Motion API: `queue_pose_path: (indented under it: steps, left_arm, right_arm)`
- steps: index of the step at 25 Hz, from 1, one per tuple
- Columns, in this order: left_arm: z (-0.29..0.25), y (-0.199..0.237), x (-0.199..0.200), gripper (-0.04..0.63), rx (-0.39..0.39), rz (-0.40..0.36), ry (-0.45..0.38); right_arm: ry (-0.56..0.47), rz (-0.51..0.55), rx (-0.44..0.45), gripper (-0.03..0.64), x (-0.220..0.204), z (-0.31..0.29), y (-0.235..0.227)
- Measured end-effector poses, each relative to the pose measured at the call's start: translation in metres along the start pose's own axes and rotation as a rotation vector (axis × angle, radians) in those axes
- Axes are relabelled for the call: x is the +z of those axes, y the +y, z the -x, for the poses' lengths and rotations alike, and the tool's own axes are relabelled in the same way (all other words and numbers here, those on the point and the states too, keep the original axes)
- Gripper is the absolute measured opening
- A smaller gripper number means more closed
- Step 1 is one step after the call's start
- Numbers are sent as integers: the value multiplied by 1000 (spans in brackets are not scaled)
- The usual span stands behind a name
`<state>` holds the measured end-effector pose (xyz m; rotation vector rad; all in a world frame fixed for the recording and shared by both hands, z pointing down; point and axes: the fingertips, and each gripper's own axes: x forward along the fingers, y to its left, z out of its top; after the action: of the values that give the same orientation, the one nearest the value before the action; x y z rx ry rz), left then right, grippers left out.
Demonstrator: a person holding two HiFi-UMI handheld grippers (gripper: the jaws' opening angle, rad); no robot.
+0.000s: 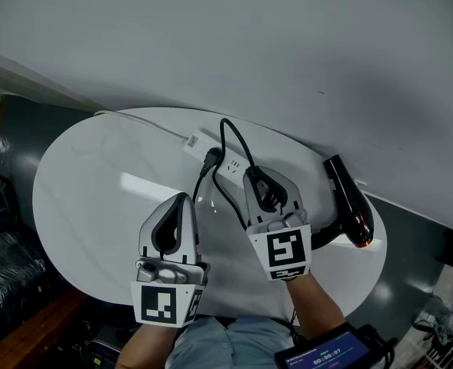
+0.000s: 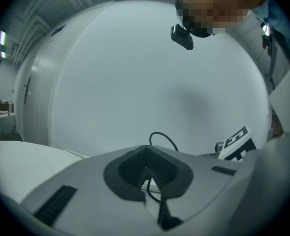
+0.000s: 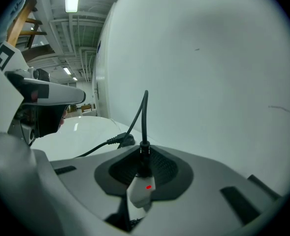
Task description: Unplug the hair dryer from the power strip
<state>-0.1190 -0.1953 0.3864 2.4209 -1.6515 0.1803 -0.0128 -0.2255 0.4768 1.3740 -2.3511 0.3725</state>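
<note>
A white power strip [image 1: 198, 141] lies on the round white table [image 1: 88, 198]. My right gripper [image 1: 258, 177] is over the strip's right end, shut on a black plug [image 3: 144, 157]. The plug's cord [image 3: 145, 113] rises straight out of the jaws. Just below the plug shows the strip's end [image 3: 141, 191] with a red light. That cord [image 1: 234, 134] loops up over the strip. The black hair dryer [image 1: 354, 206] lies at the table's right edge. My left gripper [image 1: 182, 199] hangs over the table near the front, shut and empty, tips together [image 2: 145, 154].
A second black plug [image 1: 211, 158] sits in the strip left of my right gripper, its cable [image 1: 199, 184] running toward the front. A thin white lead [image 1: 138, 120] leaves the strip to the left. A plain wall stands behind the table.
</note>
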Motion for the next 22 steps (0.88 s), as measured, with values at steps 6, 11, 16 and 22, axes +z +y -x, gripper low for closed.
queue_pose_path:
  steps: [6,11,16,22]
  left_arm:
    - [3,1,4,-2,1,-2,-10]
    - [7,-3,13,-2,-5,-8,-32]
    - [16,-8,24,-2,-9,-18,-62]
    - [34,-21,32,-3,-27,-33,-97]
  right_arm:
    - [-183,31,-7,51,43,8,-4]
    - [-254,29,-21,51,76,19,-7]
    - [-294,41,-34,51,91,36,-5]
    - [-305,68,-60,49,88,61,-1]
